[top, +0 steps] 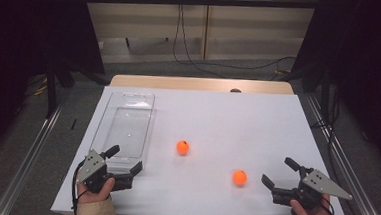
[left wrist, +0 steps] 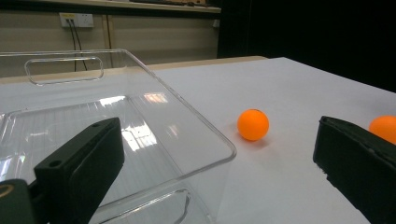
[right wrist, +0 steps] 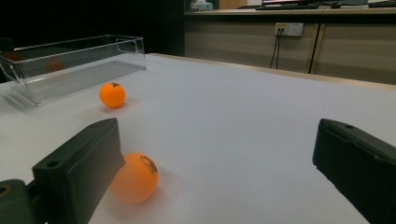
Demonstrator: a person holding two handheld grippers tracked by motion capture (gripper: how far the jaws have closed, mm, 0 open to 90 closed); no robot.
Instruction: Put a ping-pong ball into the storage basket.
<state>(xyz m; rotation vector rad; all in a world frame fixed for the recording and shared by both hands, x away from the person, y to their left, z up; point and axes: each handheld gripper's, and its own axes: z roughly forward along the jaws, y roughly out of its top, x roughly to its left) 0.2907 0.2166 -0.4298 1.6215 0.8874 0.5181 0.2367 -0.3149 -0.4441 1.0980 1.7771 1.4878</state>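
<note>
Two orange balls lie on the white table (top: 228,110): one near the middle (top: 182,147), one toward the front right (top: 240,177). An empty clear plastic tray (top: 127,126) lies lengthwise at the left. My left gripper (top: 127,157) is open at the tray's near end; in the left gripper view its jaws straddle the tray's near corner (left wrist: 187,100), with one ball (left wrist: 253,124) ahead and the other (left wrist: 385,128) half hidden by the right jaw. My right gripper (top: 277,171) is open just right of the front ball, which sits beside its left jaw (right wrist: 135,177), untouched by the pads.
In the right gripper view the other ball (right wrist: 112,94) lies by the tray (right wrist: 84,70) farther off. A hand holds each gripper at the table's front edge. Cables run along the floor beyond the table's far edge, and dark curtains hang at both sides.
</note>
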